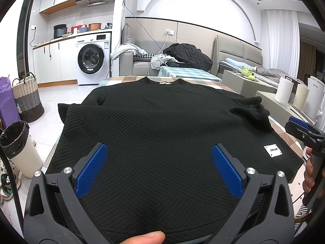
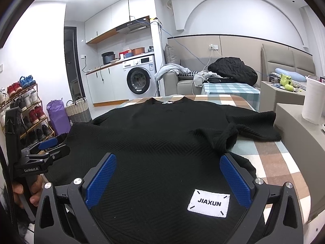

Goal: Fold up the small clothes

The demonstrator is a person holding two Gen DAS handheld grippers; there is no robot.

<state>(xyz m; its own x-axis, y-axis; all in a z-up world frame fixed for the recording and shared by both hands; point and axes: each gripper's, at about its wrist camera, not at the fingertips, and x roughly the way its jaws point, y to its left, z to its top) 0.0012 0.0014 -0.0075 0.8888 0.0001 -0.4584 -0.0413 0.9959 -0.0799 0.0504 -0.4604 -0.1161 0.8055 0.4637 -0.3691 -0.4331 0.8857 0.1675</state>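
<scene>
The black textured knit top (image 1: 162, 126) lies spread flat on the bench with the checked brown, white and pale blue cloth (image 2: 274, 158), its neckline at the far side and its hem at the near edge.

At the left, the left sleeve (image 1: 67, 111) is folded in a little near the bench edge. The left tongs (image 1: 158, 162) hang above the near left part of the hem, with the blue pads spread wide and nothing between them.

In the middle the body of the top looks smooth, with no big wrinkle.

At the right, the right tongs (image 2: 167, 172) are also wide open and empty, above the hem just beside the white "JIAXUN" patch (image 2: 209, 203). Farther right, the right sleeve (image 2: 227, 136) is bunched and curled over itself.

I think the step now is to take the hem, or to prepare the sleeves. To do it well, I would flatten the curled right sleeve before any fold, so no lump is trapped inside. Each pair of tongs should pinch both layers of cloth near a corner, at the same height, and lift together so the fold line stays straight.
</scene>
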